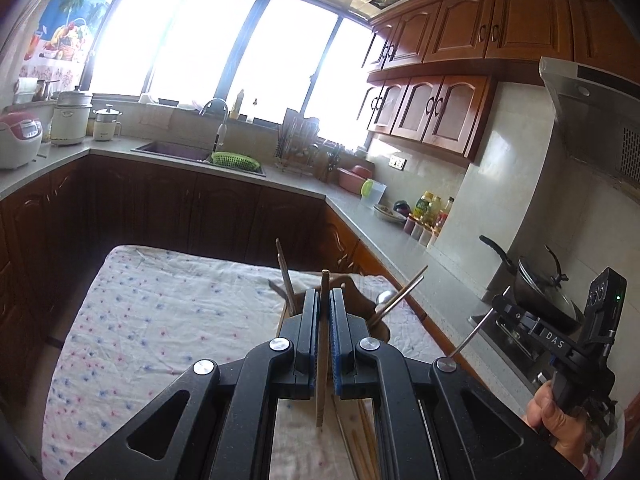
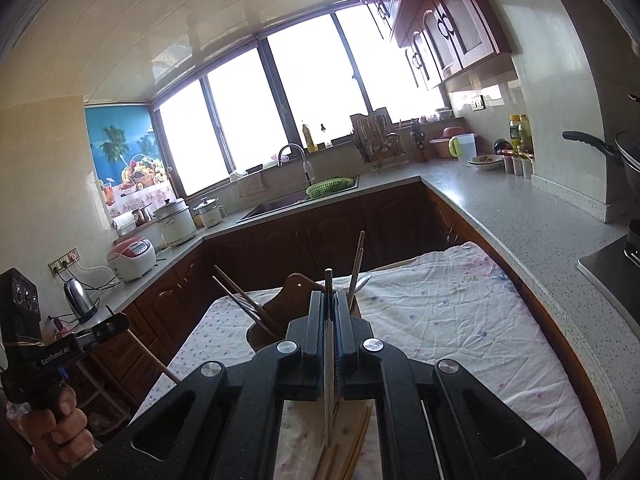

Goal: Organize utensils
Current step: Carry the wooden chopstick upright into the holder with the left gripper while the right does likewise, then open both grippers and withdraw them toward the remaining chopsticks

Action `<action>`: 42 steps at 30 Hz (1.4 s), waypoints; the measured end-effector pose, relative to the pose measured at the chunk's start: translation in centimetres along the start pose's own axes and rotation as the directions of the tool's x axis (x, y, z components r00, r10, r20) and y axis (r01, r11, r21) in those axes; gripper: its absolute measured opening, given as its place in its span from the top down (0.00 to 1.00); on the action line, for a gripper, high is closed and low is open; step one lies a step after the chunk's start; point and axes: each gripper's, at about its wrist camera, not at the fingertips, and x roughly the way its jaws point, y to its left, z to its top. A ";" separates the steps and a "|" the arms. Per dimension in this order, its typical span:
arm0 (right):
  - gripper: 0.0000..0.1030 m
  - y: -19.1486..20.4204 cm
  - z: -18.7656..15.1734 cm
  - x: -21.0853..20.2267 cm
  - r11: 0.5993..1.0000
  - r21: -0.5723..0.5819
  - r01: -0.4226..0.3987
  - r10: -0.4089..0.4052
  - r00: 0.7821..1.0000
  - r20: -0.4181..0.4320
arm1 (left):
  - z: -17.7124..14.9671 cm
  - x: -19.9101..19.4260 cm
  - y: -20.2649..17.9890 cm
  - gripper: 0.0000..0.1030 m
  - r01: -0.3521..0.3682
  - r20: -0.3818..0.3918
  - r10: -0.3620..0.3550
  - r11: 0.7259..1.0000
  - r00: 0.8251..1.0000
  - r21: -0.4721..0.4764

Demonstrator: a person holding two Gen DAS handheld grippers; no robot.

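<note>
Table: a table (image 1: 160, 320) under a white cloth with small pink and blue flowers, in a wood-cabinet kitchen.
Holder: a brown wooden utensil holder (image 2: 296, 288) stands on the cloth, chopsticks and a spoon leaning out of it.
Left gripper (image 1: 325, 300): fingers clamped on a wooden chopstick (image 1: 322, 360), lifted above the cloth, near the holder.
Right gripper (image 2: 329, 300): fingers clamped on a metal chopstick (image 2: 329, 360), held in front of the holder.
Loose chopsticks (image 1: 360, 440): lying on the cloth below.
</note>
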 end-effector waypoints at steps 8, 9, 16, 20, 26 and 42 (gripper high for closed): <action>0.96 -0.3 3.8 2.0 0.999 0.042 0.017 -0.022 0.992 0.126 | 2.9 3.2 -0.1 0.97 -0.023 0.113 0.026 0.999 0.993 -0.023; 0.96 -0.4 4.1 2.3 0.999 0.049 0.020 -0.027 0.990 0.142 | 3.1 3.7 -0.1 0.97 -0.028 0.121 0.031 0.999 0.992 -0.029; 0.96 -0.9 5.0 5.1 0.997 0.056 0.046 -0.056 0.982 0.182 | 2.4 8.0 0.7 0.97 -0.065 0.173 0.074 0.996 0.982 -0.057; 0.96 -1.1 3.9 7.1 0.997 0.043 0.060 -0.066 0.986 0.155 | 0.3 11.0 1.1 0.97 -0.085 0.137 0.092 0.995 0.986 -0.059; 0.96 -1.3 1.1 9.9 0.998 0.019 0.061 -0.062 0.996 0.066 | -2.5 15.5 1.9 0.96 -0.100 0.028 0.102 0.993 0.994 -0.066; 0.94 -1.8 -1.2 12.0 0.998 0.007 0.069 -0.068 0.997 -0.042 | -2.3 16.5 3.4 0.83 -0.106 -0.046 0.104 0.992 0.994 -0.065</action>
